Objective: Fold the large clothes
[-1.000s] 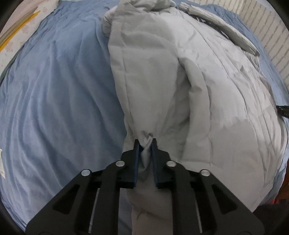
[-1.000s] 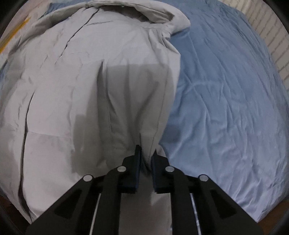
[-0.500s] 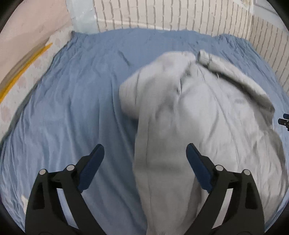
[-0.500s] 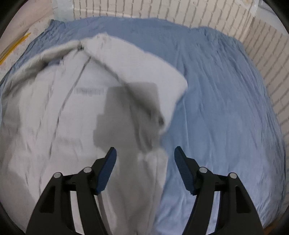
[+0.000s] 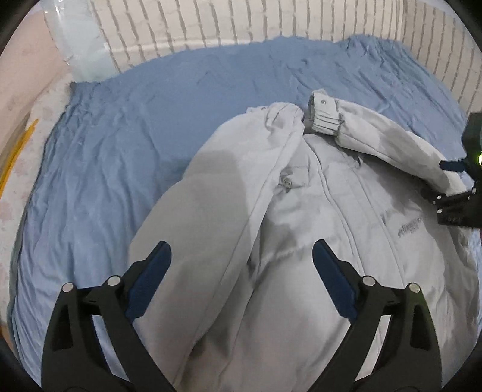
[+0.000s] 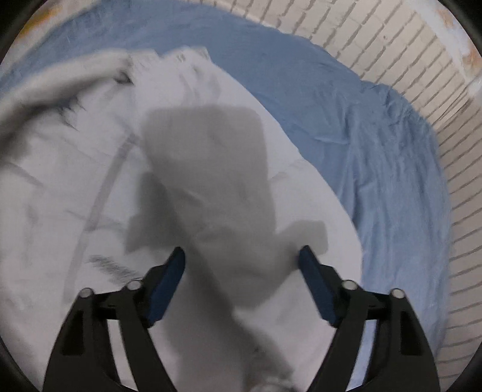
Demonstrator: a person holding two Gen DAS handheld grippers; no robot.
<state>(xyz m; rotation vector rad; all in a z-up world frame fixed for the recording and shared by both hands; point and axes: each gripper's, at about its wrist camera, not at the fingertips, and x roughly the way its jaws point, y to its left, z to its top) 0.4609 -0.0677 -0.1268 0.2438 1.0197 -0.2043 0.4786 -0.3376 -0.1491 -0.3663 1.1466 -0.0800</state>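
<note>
A grey jacket (image 5: 301,226) lies spread on the blue-sheeted bed (image 5: 150,135).

This looks like a bedroom in a home. A wide bed (image 5: 180,99) fills most of the room, covered by a creased blue sheet (image 6: 376,135) that reaches right up to the walls. Those walls (image 5: 241,27) are pale with a brick pattern and wrap around two sides of the bed. A light grey padded jacket (image 5: 316,211) lies spread out on the sheet, the sort of everyday clothing you find at home.
</note>
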